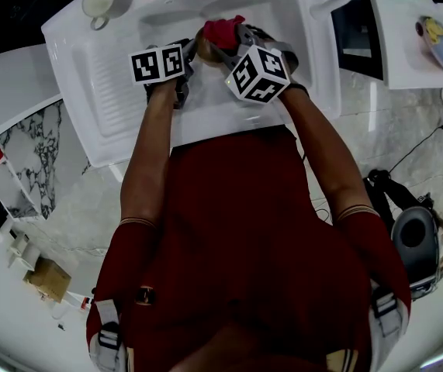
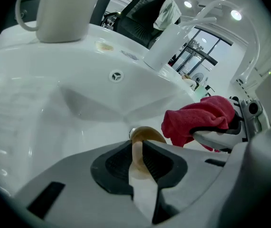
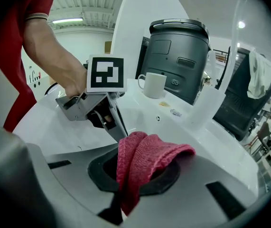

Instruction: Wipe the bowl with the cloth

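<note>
The left gripper point(image 2: 142, 163) is shut on the bowl point(image 2: 147, 134): its thin tan wall runs up between the two pads, pinched at the rim. Taking it by the edge probably steadies it while leaving most of the surface bare for wiping.

The right gripper point(image 3: 135, 175) is clamped on the cloth point(image 3: 147, 153). A thick red fold bulges out past the jaws, so soft cloth rather than hard plastic would meet the bowl.

From the left gripper view, the cloth sits at 3 o'clock of the bowl, at its edge. Whether it presses on the bowl or only brushes it I cannot tell. In the head view the two grippers meet nose to nose at 12 o'clock, both arms stretched forward, with the cloth bunched right against the bowl.

All this is held over the basin of the sink point(image 1: 112, 91), likely so any drips fall inside.

A mug point(image 1: 98, 2) stands on the ledge at 11 o'clock, well apart from the work.

I judge the wipe to be at or near first contact.
</note>
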`<state>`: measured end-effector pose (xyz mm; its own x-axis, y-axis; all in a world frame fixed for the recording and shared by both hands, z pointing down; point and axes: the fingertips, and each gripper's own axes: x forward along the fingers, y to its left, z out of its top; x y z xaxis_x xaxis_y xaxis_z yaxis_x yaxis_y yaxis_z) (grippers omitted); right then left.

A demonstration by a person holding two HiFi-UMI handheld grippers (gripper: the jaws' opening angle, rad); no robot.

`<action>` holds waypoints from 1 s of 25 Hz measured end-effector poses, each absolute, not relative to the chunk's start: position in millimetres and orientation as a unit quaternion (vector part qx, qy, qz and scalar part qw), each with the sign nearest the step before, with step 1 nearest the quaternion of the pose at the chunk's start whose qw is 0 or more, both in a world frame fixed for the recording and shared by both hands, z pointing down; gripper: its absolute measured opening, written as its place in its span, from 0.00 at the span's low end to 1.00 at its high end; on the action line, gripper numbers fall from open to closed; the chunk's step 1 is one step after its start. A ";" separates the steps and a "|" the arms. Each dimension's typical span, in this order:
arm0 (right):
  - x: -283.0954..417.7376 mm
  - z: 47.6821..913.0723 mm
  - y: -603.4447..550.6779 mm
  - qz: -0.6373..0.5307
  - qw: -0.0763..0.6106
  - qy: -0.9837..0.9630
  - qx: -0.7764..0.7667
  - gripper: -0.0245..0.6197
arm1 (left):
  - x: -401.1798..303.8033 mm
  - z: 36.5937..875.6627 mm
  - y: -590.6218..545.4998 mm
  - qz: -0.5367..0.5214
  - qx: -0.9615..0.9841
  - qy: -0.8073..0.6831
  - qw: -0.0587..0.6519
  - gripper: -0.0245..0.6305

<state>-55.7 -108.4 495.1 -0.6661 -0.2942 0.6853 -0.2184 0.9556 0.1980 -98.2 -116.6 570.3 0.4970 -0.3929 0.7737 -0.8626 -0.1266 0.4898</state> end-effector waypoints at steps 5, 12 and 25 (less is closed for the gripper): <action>-58.8 508.0 -106.6 -0.048 0.395 -0.908 0.128 0.08 | -96.6 583.0 -114.1 0.246 0.698 -0.438 0.510 0.14; -59.2 517.1 -105.9 -0.050 0.406 -0.905 0.116 0.08 | -94.5 597.8 -110.7 0.258 0.682 -0.433 0.530 0.14; -61.5 532.5 -102.4 -0.058 0.426 -0.898 0.091 0.08 | -92.6 614.0 -106.4 0.243 0.661 -0.423 0.570 0.14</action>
<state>-61.5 -102.4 532.5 -0.6204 -0.2130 0.7548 -0.1149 0.9767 0.1813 -92.6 -106.4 614.0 0.5232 -0.2824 0.8041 -0.8370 0.0072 0.5472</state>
